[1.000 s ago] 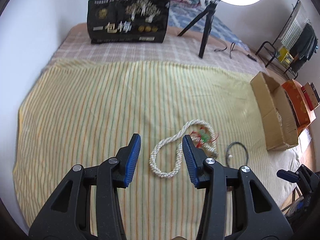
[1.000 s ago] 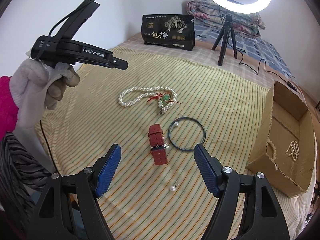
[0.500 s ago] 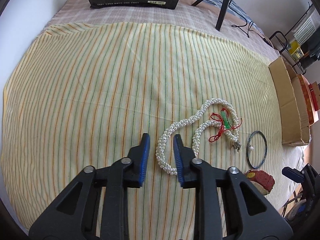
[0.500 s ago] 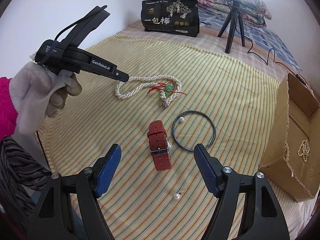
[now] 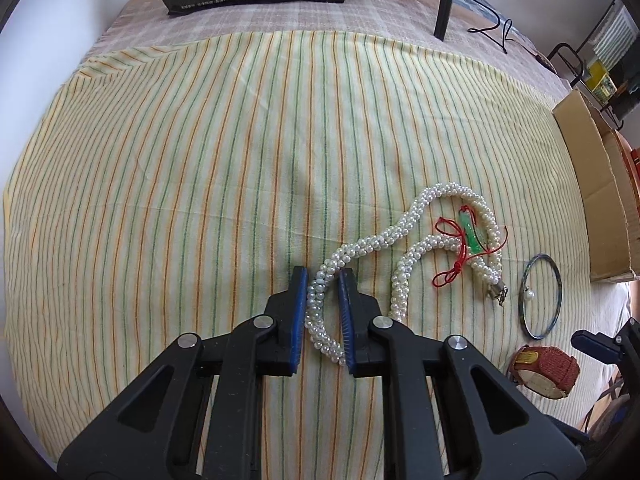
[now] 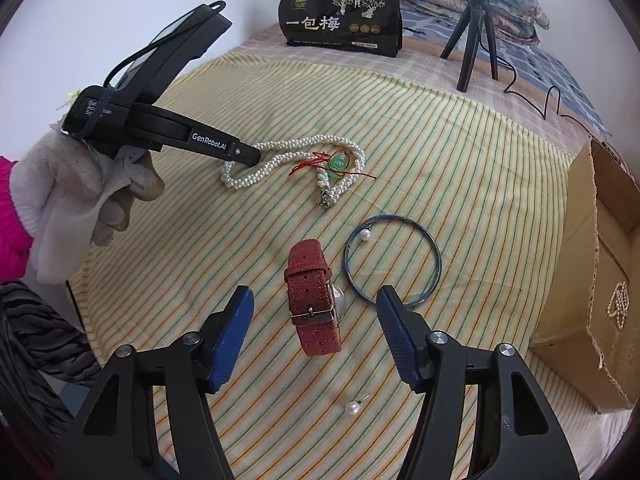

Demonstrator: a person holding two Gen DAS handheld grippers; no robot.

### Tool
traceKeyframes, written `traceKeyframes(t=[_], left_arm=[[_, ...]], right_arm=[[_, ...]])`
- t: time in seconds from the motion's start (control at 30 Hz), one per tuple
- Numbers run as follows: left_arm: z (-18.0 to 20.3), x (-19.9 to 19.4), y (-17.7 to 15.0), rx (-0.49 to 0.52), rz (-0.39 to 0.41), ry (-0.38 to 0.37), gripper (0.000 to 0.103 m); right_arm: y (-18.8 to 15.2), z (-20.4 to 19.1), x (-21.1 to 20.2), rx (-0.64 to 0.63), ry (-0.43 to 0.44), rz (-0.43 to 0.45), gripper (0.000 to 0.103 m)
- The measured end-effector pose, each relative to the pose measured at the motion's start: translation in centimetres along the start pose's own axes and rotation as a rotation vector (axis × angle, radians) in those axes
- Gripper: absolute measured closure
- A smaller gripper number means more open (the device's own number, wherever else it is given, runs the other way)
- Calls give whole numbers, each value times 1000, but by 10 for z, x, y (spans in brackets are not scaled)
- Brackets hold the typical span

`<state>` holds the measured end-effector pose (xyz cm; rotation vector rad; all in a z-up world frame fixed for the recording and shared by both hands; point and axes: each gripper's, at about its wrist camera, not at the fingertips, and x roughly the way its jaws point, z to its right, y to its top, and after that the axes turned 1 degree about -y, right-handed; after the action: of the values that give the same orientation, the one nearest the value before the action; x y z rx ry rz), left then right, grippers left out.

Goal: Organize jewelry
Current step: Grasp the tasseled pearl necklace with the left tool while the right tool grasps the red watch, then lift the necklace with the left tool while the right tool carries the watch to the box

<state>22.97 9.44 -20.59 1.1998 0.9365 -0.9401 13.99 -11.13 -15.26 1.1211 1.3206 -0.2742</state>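
Left gripper (image 5: 323, 312) clenched on pearl necklace (image 5: 404, 236); right gripper (image 6: 316, 328) closing, nothing gripped, over red watch (image 6: 314, 300). Risk: lift drags tangled jade pendant (image 5: 472, 236).

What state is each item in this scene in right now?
White braided pearl necklace: flat on cloth, one end gripped.
Left tool: shut on necklace.
Right tool: closing around the watch, not touching.
Red-strapped watch: buckled, lying flat.
Brown cardboard box: open, pearls inside.

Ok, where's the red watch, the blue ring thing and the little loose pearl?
red watch (image 6: 314, 304), right wrist view, on the strap by the buckle.
blue bangle (image 6: 434, 248), right wrist view, on its right rim.
loose pearl (image 6: 351, 408), right wrist view, on the bead.
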Motion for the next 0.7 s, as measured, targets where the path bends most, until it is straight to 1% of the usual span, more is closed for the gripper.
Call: traceKeyframes(t=[0.03,0.1,0.17,0.2,0.27,0.33,0.37,0.7], left_arm=[[1,0,0,2,3,0,94],[3,-1,-1,8,11,9,95],[4,-2,-1,8,16,12,96],[4,-2,0,5,16,10,97],[4,-1,0,0,17,5,97],[3,-2,0,-10,21,-1,97],[3,-3,0,-13,24,-2,97],[8,-20,2,-20,65,-31,97]], right_arm=[[0,1,1,4,-3,-1,43],[0,2,4,9,-4,-5,49],[0,2,6,12,1,-10,60],[0,2,7,12,5,-11,62],[0,2,7,11,10,-12,74],[1,2,7,11,11,-12,82],[1,2,6,12,11,-9,85],[3,-2,3,-1,5,14,85]])
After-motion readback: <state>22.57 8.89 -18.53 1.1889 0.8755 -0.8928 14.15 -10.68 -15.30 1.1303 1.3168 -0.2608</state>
